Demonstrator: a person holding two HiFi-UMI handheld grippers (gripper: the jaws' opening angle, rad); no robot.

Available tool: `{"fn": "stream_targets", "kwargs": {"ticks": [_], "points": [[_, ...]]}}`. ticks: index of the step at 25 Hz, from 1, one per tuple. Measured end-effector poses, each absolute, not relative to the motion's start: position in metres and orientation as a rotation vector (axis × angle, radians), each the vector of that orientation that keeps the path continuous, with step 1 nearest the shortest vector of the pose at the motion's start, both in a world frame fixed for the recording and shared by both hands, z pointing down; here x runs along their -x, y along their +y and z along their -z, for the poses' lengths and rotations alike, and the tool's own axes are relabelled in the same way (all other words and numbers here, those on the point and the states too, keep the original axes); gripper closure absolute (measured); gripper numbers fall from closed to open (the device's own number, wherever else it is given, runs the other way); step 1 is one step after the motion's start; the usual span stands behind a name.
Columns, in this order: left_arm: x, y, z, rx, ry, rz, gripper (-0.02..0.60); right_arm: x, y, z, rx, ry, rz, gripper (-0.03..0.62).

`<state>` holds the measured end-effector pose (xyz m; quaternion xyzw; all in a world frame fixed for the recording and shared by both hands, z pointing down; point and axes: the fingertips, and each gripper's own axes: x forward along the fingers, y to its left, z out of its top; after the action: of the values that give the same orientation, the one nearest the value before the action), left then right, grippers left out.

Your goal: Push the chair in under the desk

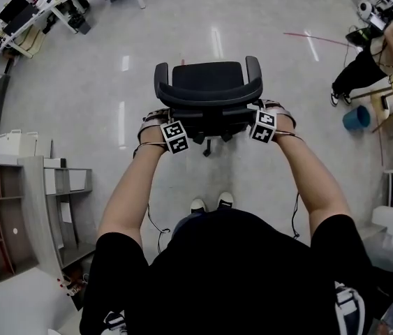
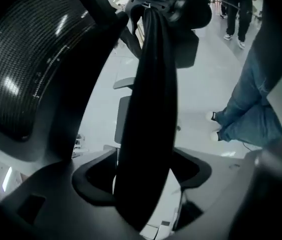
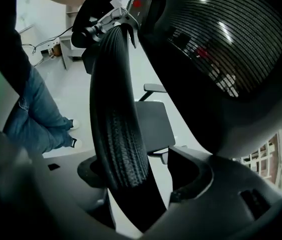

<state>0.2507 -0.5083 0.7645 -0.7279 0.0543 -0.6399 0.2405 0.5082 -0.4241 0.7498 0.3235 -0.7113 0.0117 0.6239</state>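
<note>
A black office chair [image 1: 209, 89] stands on the pale floor right in front of me, its back turned toward me. My left gripper [image 1: 170, 121] reaches the left edge of the backrest and my right gripper [image 1: 262, 117] the right edge. In the left gripper view a dark frame bar [image 2: 151, 109] runs between the jaws of the left gripper [image 2: 143, 184], with pale gaps on both sides. In the right gripper view a ribbed bar [image 3: 115, 124] passes through the right gripper [image 3: 141, 179], lying against one jaw with a gap at the other. Mesh backrest [image 2: 25, 59] fills the view's side.
A grey shelf unit [image 1: 15, 215] stands at the left. Desks with monitors [image 1: 42, 5] line the far left corner. A seated person [image 1: 384, 54] and a blue bucket [image 1: 357, 117] are at the right. My own shoes [image 1: 210, 203] are just behind the chair.
</note>
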Motion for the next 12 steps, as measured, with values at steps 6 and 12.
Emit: {"fn": "stream_targets", "kwargs": {"ticks": [6, 12], "points": [[-0.254, -0.517, -0.76, 1.972, 0.21, 1.683, 0.31, -0.506, -0.425, -0.754, -0.717, -1.618, 0.06, 0.372], [-0.258, -0.522, -0.758, 1.953, 0.231, 1.652, 0.38, -0.509, -0.426, -0.757, -0.691, -1.602, 0.089, 0.408]]}}
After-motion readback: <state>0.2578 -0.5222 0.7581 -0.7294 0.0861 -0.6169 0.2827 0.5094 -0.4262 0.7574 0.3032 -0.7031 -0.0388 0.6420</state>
